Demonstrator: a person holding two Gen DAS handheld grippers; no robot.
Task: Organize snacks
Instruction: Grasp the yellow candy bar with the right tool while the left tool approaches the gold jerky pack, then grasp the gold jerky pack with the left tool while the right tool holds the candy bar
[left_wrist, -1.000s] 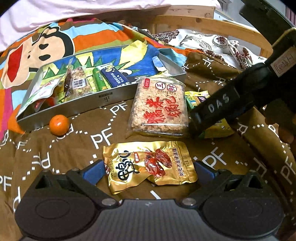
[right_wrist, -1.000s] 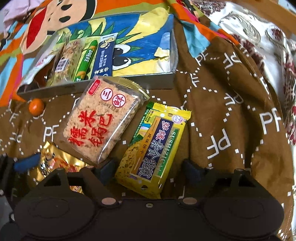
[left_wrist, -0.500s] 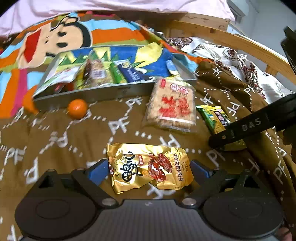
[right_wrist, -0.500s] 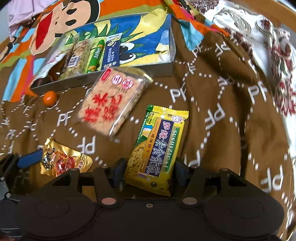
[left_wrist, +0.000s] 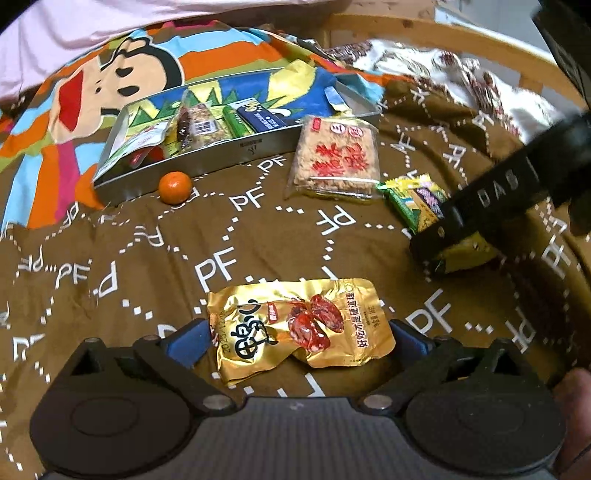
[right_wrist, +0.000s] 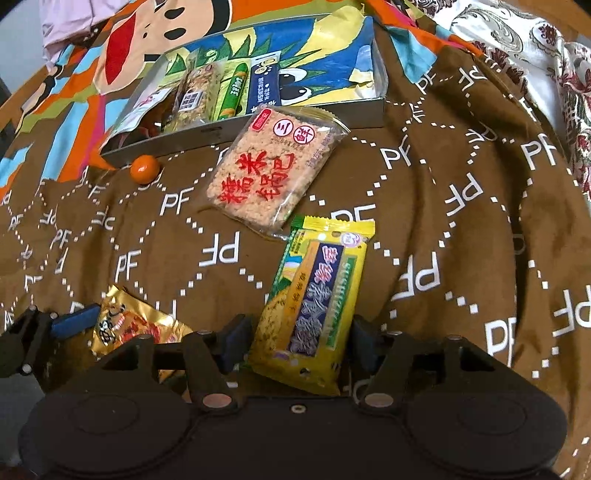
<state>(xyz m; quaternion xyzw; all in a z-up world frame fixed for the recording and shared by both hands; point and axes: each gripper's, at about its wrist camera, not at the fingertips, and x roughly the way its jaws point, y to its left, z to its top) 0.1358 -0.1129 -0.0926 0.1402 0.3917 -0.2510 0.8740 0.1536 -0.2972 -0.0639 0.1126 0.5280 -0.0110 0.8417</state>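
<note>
The right tool is clamped on the yellow snack pack – both blue pads press its long sides, near the bottom end. The pack sticks out fwd from the tool, and its top end lies just beside the rice cracker pack. Past that, further from the tool, sits the metal tray w/ a few snacks already in its left part. A small orange rests just in front of the tray, off to the left.

The left tool is spread wide – its blue pads sit on each side of the gold snack bag w/ the left pad close to the bag's edge; can't tell if either pad touches it. The bag lies flat on the brown blanket. Ahead of this tool are the orange, the tray and the rice cracker pack; to its right, the other tool's black arm crosses the yellow pack.
</note>
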